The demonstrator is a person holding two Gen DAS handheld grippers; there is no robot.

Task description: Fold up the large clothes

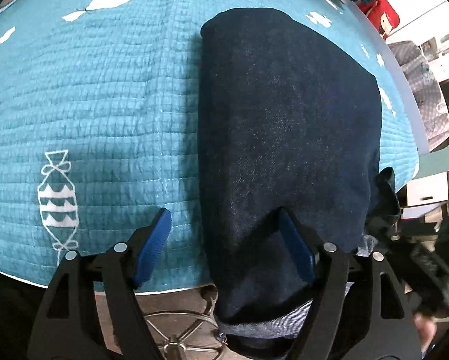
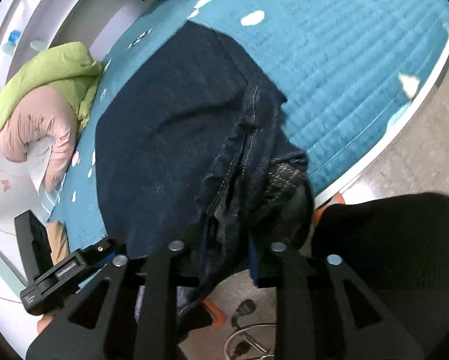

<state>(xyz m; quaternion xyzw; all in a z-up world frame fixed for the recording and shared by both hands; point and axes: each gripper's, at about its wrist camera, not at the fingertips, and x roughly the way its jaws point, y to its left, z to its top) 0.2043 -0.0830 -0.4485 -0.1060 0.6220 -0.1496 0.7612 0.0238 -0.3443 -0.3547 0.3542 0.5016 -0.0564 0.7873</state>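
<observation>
Dark navy jeans (image 1: 284,138) lie folded lengthwise on a teal quilted mat (image 1: 104,105), their near end hanging over the table's front edge. My left gripper (image 1: 224,240) is open; its right blue pad (image 1: 296,249) lies against the denim, its left pad (image 1: 152,243) over the mat. In the right wrist view the jeans (image 2: 170,138) bunch at the waistband (image 2: 239,180). My right gripper (image 2: 224,249) is shut on that bunched waistband at the mat's (image 2: 344,75) edge.
A green and pink padded jacket (image 2: 44,99) lies at the mat's left side. The other gripper (image 2: 44,270) shows at lower left. A red bag (image 1: 380,15) and dark clothes sit at the far end. A chair base (image 1: 176,339) stands below the table edge.
</observation>
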